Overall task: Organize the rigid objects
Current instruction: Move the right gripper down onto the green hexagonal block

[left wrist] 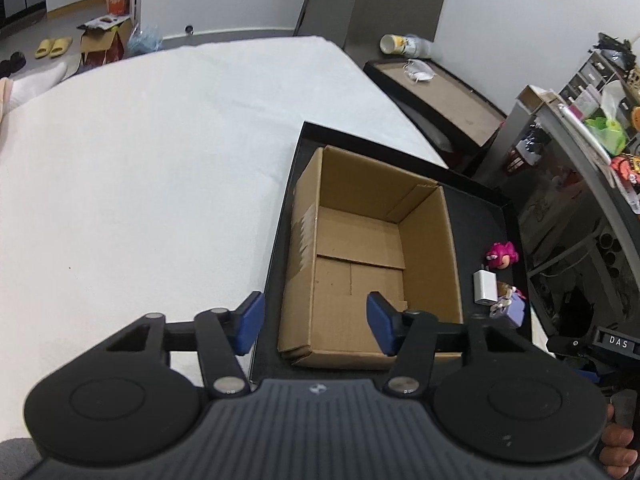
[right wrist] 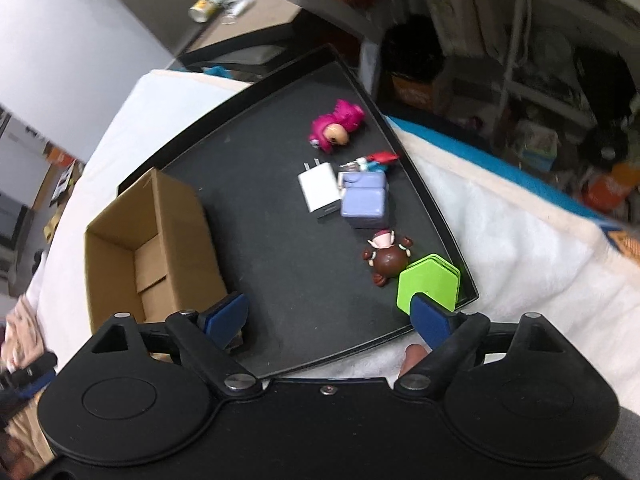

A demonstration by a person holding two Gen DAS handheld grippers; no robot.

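Left claw spread wide, empty, poised over the near rim of the cardboard box at centre frame; right claw likewise wide and empty, low in its frame above the black tray.

Box bare inside; all items on the tray, centre to right of the right view: pink plush-look figure, white charger touching a lilac block, brown glossy figurine, green hexagonal tiles at the tray's lower-right corner.

Risks, as judged:
- rounded, glossy figurine — likely to roll or squirt from the blue pads;
- charger and block in contact; closing on one may drag the other;
- flat stacked tiles beside the tray lip; poor finger access, possible slide off the edge;
- light corrugated box; a rim bump may shift it.
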